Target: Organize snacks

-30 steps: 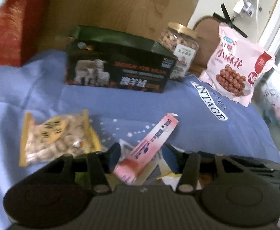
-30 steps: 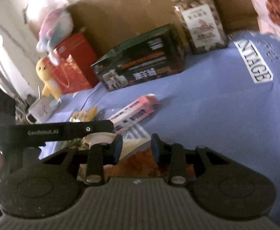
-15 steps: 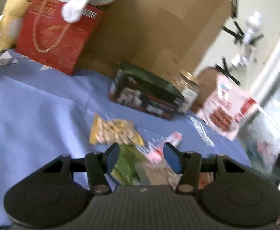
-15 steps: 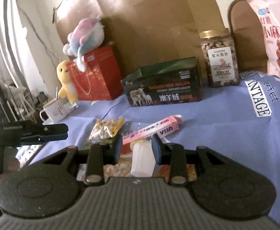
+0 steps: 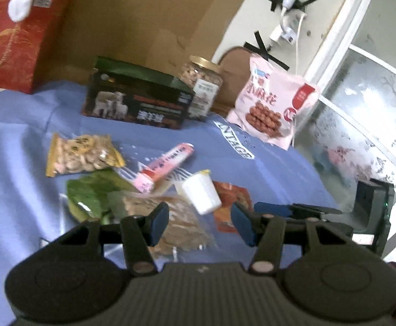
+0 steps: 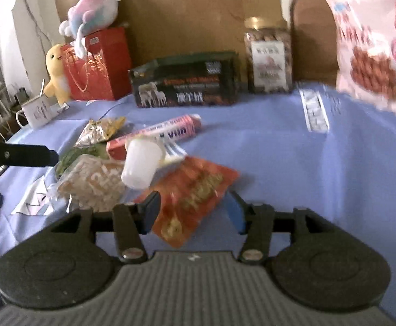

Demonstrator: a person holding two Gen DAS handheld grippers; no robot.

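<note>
1. Right wrist view: the right tool (image 6: 192,212) has its jaws opening with nothing pressed between the pads. The orange-red snack packet (image 6: 195,193) lies flat on the blue cloth (image 6: 292,163) just ahead of them, its near end between the fingers but free.
2. Left wrist view: the left tool (image 5: 199,224) stands at a middling width and is empty, over a clear bag of brown biscuits (image 5: 168,222).
3. Just beyond both tools, a small white cup (image 5: 200,193) sits tilted on the heap, resting against the orange-red packet and the biscuit bag; I cannot tell whether it is settled or tipping.
4. Further out in the same loose heap lie a pink stick box (image 5: 164,167), a green packet (image 5: 89,195) and a yellow bag of nuts (image 5: 81,154), overlapping or touching with no order to them.
5. At the back edge, a dark green box (image 5: 136,103), a jar of nuts (image 5: 203,89) and a big pink bag of twists (image 5: 271,108) stand upright in a row against the cardboard. This part looks tidy.
6. Judgement: the task is at an early to middle stage. The large items look placed, while the small snacks in the middle are left to sort, and neither tool carries one at present.
</note>
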